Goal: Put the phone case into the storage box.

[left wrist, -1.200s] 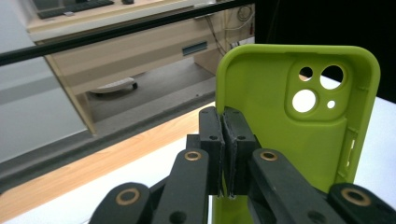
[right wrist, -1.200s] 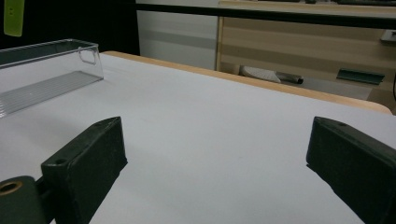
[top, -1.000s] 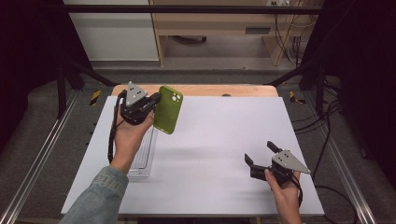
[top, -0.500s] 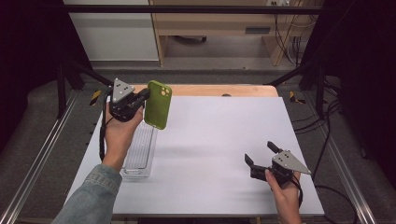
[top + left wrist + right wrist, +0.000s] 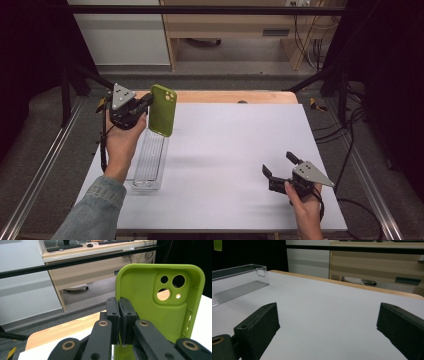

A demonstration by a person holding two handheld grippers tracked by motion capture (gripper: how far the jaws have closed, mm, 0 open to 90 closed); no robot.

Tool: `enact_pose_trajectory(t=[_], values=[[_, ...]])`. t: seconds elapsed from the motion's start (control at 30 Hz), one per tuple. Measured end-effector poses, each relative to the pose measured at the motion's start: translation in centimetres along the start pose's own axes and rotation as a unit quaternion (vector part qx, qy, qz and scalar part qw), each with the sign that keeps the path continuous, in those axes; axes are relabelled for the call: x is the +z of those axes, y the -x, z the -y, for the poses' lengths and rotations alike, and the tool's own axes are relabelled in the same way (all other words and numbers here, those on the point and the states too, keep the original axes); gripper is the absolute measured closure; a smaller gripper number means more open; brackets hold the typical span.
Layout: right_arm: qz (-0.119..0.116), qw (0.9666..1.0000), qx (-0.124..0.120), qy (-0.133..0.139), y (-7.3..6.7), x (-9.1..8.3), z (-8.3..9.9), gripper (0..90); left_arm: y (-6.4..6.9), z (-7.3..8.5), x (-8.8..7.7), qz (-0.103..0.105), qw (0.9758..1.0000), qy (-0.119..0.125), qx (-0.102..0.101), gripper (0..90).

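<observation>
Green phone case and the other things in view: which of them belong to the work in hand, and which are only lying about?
In the work:
- green phone case, pinched by the left gripper
- clear tray below it on the table

Lying about:
- right gripper, open and holding nothing, low over the white table
- wooden desk behind the table

A lime green phone case is seen, the same green inside and out. The grippers are black, each topped by a grey plate. A clear, colourless tray with a ribbed base is seen on a pale grey-white table edged in light wood. A faded blue denim sleeve is shown.
</observation>
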State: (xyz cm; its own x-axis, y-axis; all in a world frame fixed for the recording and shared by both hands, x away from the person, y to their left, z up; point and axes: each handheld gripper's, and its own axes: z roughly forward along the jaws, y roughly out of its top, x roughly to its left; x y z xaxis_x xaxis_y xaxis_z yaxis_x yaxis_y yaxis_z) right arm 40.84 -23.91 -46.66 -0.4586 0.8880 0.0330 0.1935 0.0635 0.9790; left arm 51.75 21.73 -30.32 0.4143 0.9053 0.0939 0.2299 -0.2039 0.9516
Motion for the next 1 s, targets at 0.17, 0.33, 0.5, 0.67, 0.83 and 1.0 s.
enact_pose_trajectory(t=[0.17, 0.33, 0.5, 0.67, 0.83, 1.0], values=[[0.002, 1.0000, -0.004, -0.002, 0.0, 0.0, 0.0, 4.4, -0.4, 0.0, -0.1, -0.002, 1.0000, 0.003, 0.000, 87.0], [0.005, 1.0000, -0.004, -0.001, 0.2, -0.1, 0.0, 4.4, -0.5, 0.2, 0.0, 0.003, 1.0000, 0.004, 0.007, 87.0], [0.008, 1.0000, -0.004, -0.001, 0.4, -0.1, 0.1, 4.5, -0.7, 0.2, 0.0, -0.004, 1.0000, 0.004, 0.006, 87.0], [0.007, 0.9999, -0.008, -0.004, 0.3, -0.1, 0.1, 4.5, -1.3, 0.4, 0.0, -0.014, 0.9999, 0.005, 0.000, 87.0], [0.005, 0.9999, -0.011, -0.003, 0.1, 0.0, 0.1, 4.5, -2.0, 0.5, 0.1, -0.022, 0.9996, 0.006, -0.013, 87.1], [0.002, 0.9999, -0.010, -0.003, 0.1, 0.0, 0.1, 4.4, -2.6, 0.8, 0.1, -0.023, 0.9996, 0.004, -0.014, 87.1]])
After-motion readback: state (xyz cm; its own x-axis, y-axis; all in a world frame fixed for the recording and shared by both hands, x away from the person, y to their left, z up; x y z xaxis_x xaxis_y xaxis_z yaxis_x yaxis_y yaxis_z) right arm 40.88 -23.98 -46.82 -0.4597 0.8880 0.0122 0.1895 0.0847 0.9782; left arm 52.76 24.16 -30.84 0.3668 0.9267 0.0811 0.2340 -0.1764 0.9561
